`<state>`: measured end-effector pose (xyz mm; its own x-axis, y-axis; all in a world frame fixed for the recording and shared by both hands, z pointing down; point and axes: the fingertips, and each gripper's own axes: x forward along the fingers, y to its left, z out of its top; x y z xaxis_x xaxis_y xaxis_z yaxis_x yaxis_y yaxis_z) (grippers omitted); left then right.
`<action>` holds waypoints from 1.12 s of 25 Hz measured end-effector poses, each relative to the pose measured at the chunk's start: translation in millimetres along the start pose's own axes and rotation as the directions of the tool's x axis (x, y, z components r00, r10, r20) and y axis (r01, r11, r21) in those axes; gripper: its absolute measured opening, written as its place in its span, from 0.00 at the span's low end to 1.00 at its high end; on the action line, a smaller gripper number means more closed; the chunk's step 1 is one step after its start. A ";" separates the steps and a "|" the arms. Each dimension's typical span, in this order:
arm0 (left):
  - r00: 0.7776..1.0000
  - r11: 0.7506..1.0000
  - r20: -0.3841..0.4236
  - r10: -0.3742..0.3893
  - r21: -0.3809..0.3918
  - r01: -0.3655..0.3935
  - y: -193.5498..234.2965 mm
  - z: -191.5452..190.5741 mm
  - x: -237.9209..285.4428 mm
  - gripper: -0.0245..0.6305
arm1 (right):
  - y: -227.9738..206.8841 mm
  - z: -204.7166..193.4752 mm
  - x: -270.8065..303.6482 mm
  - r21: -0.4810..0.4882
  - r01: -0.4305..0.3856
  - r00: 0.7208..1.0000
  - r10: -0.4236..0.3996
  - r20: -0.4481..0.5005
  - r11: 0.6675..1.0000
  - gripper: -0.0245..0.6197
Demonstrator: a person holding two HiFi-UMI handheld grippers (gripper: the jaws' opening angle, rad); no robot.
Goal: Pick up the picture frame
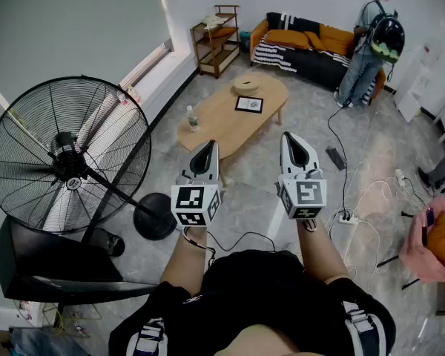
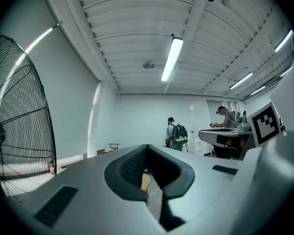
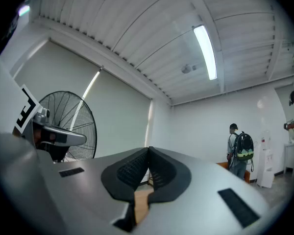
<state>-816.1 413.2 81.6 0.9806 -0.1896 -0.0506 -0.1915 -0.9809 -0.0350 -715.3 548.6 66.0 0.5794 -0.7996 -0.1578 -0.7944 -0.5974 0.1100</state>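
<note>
Jaws on the left gripper are pressing fully together with nothing between them, and the left gripper view is showing their ribbed black pads meeting in one seam. The right gripper is sitting the same way, closed on nothing. Both are hanging side by side in the air, apart from each other, each carrying a white cube with square black markers at its back.

At the far left a tall black pedestal fan is standing with a round wire cage and a flat disc base. Ahead of the grippers, an oval coffee table in pale wood is standing on the grey mottled floor. A small clear bottle is standing upright near its left rim. The picture frame, a thin dark rectangle, is lying flat on the tabletop toward the far end, well apart from both grippers, with a round pale disc just beyond it.

Bare floor is lying open between the grippers and the table's near edge. To the right, a white power strip and loose cables are trailing over the floor, and a person with a backpack is standing by an orange sofa.
</note>
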 end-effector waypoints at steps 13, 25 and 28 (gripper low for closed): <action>0.998 0.999 -0.027 -0.053 0.007 0.053 1.4 -7.5 17.6 0.07 | 8.2 -9.5 10.8 0.042 0.034 0.999 -0.033 -0.025 0.999 0.06; 0.997 0.998 -0.054 -0.062 0.004 0.062 29.0 -20.1 112.0 0.07 | -29.0 -30.8 97.2 0.065 0.018 0.999 -0.016 -0.030 0.998 0.06; 0.997 0.998 -0.054 -0.061 0.012 0.061 45.3 -15.2 157.8 0.07 | -46.5 -32.8 144.4 0.079 0.007 1.000 -0.005 -0.025 0.997 0.06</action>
<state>-669.4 338.2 87.2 0.9913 -0.1318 0.0060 -0.1314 -0.9901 -0.0503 -588.7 458.9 70.3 0.5880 -0.7977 -0.1339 -0.8021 -0.5964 0.0307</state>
